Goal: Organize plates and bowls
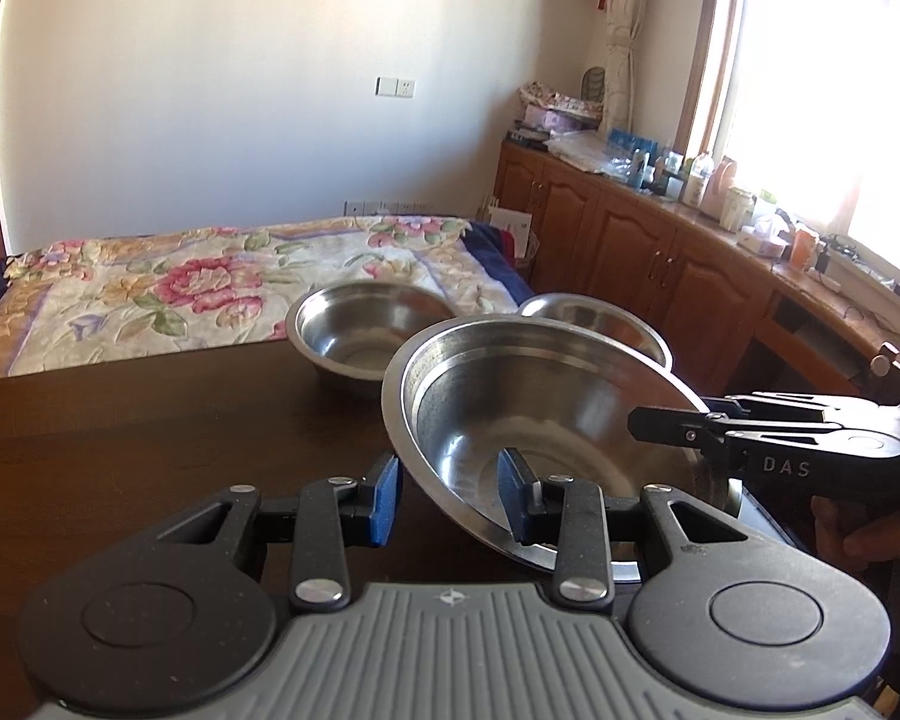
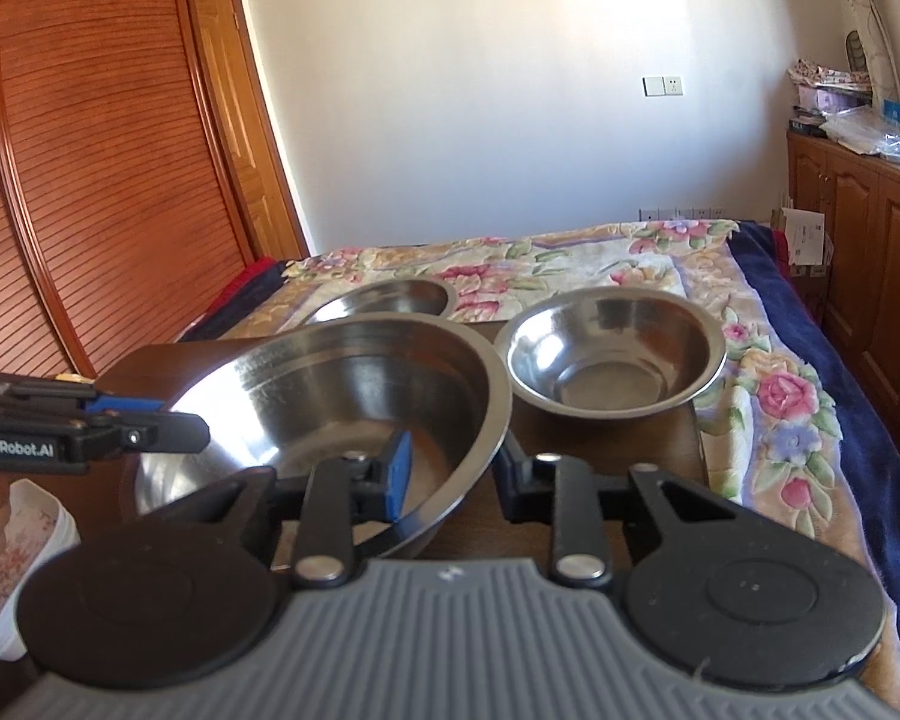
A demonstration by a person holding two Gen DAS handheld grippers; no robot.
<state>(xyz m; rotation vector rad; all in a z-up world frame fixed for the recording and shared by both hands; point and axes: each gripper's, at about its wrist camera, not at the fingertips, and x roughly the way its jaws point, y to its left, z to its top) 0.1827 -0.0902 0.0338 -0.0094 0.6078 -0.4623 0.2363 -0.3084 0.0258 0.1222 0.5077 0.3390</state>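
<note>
A large steel bowl (image 1: 546,420) (image 2: 342,414) sits tilted on the dark wooden table (image 1: 120,438). My left gripper (image 1: 450,498) is open and straddles its near-left rim, one blue pad inside and one outside. My right gripper (image 2: 456,474) is open and straddles the opposite rim in the same way; it also shows side-on in the left wrist view (image 1: 750,426). Two smaller steel bowls stand behind it, one at the back left (image 1: 366,330) (image 2: 390,300) and one at the back right (image 1: 600,318) (image 2: 615,354).
A bed with a floral quilt (image 1: 210,282) (image 2: 570,264) lies just past the table's far edge. Wooden cabinets (image 1: 660,252) with a cluttered top run along the right under a window. A wooden wardrobe (image 2: 90,150) stands to the left.
</note>
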